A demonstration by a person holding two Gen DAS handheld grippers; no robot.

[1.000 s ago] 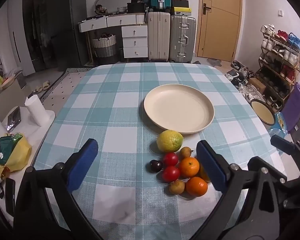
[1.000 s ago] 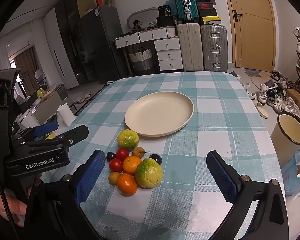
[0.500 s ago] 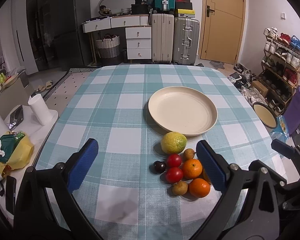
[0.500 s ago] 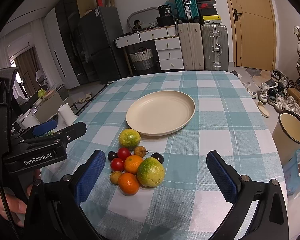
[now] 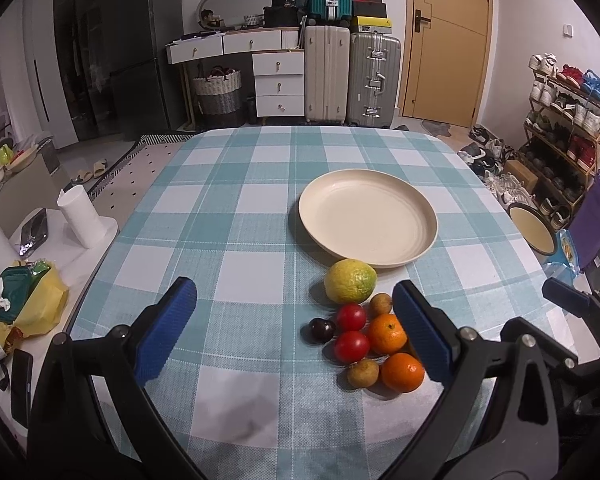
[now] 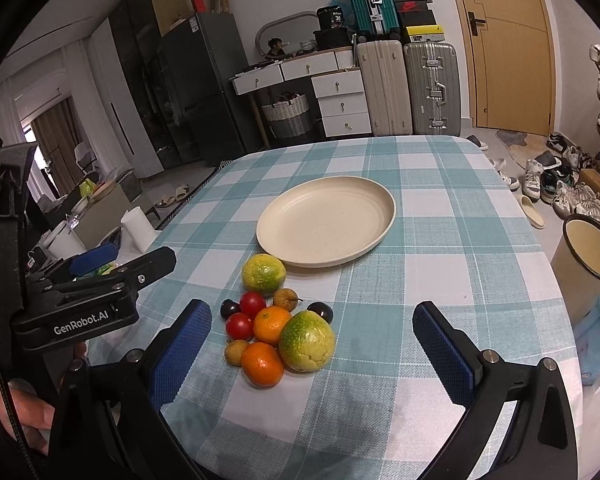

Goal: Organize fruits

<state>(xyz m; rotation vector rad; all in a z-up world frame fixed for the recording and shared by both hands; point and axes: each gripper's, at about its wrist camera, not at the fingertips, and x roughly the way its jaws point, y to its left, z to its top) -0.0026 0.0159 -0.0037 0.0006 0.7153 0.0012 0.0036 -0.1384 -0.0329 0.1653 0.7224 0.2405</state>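
Both hand-held grippers hover above the near edge of the worktop (image 5: 236, 236) with their blue pads spread wide and nothing between them: the left hand-held gripper (image 5: 296, 316) and the right hand-held gripper (image 6: 312, 332). The worktop carries a cloth with teal and white checks. On it, a cream plate (image 6: 326, 224) stands with nothing in it. Just in front of the plate the fruits lie in one tight group. A yellow-green citrus (image 6: 263, 274) is nearest to the plate, close to its rim but not on it. Behind it come two red tomatoes (image 6: 252, 303), two dark plums (image 6: 321, 311), two small brown fruits (image 6: 285, 299), two oranges (image 6: 272, 325), and a bigger green-yellow fruit (image 6: 306, 341) that touches both oranges. In the left wrist view this bigger fruit is hidden behind the right pad. In the right wrist view the left hand-held gripper shows at the left side, with a hand (image 6: 24, 416) of the person below it.
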